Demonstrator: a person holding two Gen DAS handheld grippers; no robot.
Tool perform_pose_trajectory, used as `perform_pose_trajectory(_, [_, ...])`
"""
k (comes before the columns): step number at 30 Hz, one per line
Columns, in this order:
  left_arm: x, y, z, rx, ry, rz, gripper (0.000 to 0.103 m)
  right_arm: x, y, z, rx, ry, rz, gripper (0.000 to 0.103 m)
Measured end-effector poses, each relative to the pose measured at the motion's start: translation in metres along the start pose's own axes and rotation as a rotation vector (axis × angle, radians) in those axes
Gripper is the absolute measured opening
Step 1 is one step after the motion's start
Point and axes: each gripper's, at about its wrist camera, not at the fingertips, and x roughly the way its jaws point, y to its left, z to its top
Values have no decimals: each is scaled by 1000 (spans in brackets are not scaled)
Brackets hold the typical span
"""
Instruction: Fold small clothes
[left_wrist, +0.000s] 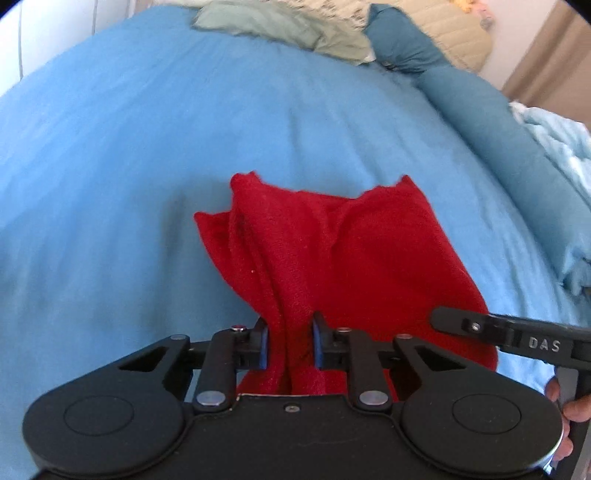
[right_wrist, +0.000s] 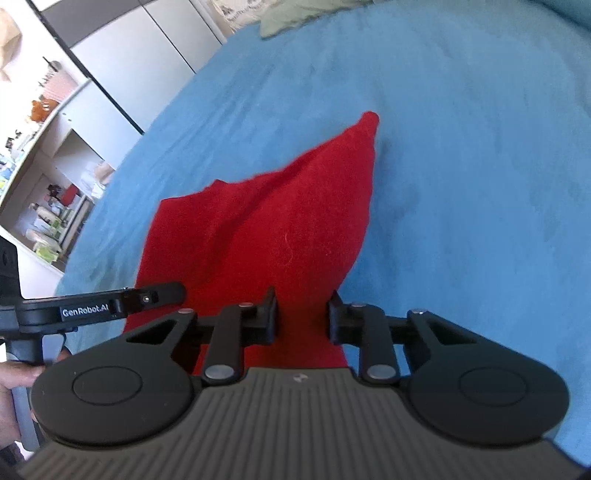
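Observation:
A red cloth (left_wrist: 332, 251) hangs over the blue bed sheet (left_wrist: 129, 166), held up by both grippers. My left gripper (left_wrist: 290, 345) is shut on the cloth's near left edge, with bunched fabric between its blue pads. My right gripper (right_wrist: 303, 317) is shut on the near right edge of the red cloth (right_wrist: 266, 229). The cloth's far corners droop toward the sheet (right_wrist: 461, 166). The right gripper's finger shows at the right of the left wrist view (left_wrist: 480, 326). The left gripper's finger shows at the left of the right wrist view (right_wrist: 147, 297).
A pale green garment (left_wrist: 280, 27) and a cream quilted pillow (left_wrist: 443, 26) lie at the bed's far end. A rolled teal blanket (left_wrist: 480, 107) and a light blue blanket (left_wrist: 561, 158) line the right side. Shelves with clutter (right_wrist: 51, 192) stand left of the bed.

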Motion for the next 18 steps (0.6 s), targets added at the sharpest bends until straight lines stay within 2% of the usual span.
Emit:
perform_pose_trajectory(5, [-42,-50,-19,41,-26,-24,23,-64,-1,-4,8,-17,1,39])
perform_pose_trajectory(10, [-79,-104,-65,22,-12,-66,24,-138,-21,-32,33,6,-26,39])
perform_pose_trajectory(15, [-66,-150,-121,1,35,-75,24,-186,-60,-82,53,45,-81,40])
perform_pose_trajectory(18, [-49,-170,-155,10,68,-39,25,-188,-88,-117,58,70,-96,41])
